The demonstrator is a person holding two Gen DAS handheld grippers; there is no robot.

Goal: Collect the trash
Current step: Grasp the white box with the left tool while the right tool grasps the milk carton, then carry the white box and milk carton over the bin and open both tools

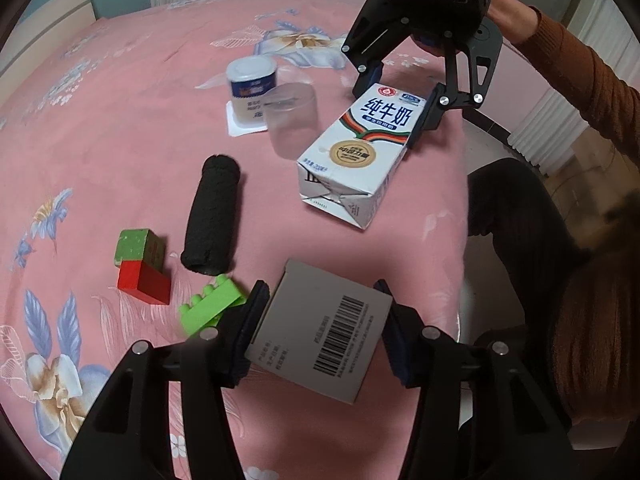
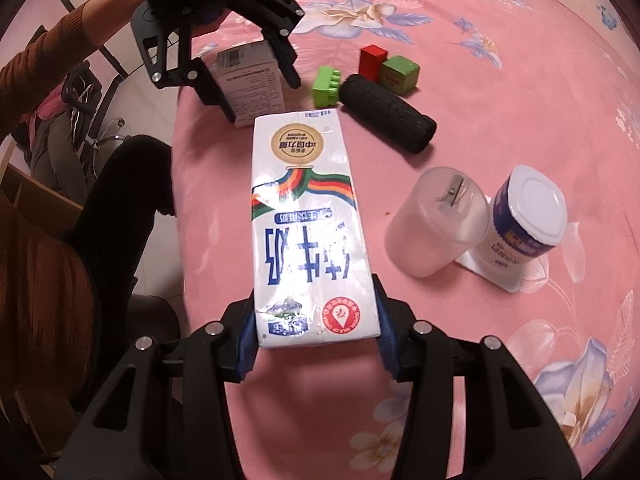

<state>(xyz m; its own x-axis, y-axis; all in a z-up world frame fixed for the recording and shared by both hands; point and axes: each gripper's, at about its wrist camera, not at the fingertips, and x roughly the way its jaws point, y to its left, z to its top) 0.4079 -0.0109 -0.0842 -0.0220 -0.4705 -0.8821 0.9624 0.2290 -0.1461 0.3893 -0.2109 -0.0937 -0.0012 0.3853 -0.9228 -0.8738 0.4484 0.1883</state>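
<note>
My left gripper (image 1: 320,330) is shut on a small grey box with a barcode (image 1: 320,332), near the table's right edge; the box also shows in the right wrist view (image 2: 252,80) between the left gripper's fingers (image 2: 294,76). My right gripper (image 2: 316,340) is shut on the end of a white milk carton (image 2: 308,220) lying on the pink cloth; in the left wrist view the carton (image 1: 356,152) lies with the right gripper (image 1: 400,96) at its far end.
A black foam roll (image 1: 214,216), a green toy brick (image 1: 210,308), a red block (image 1: 144,282) and a green block (image 1: 138,246) lie on the pink flowered tablecloth (image 1: 120,120). A clear plastic cup (image 1: 292,124) and a white yoghurt pot (image 1: 252,88) stand further back. The person's legs are to the right.
</note>
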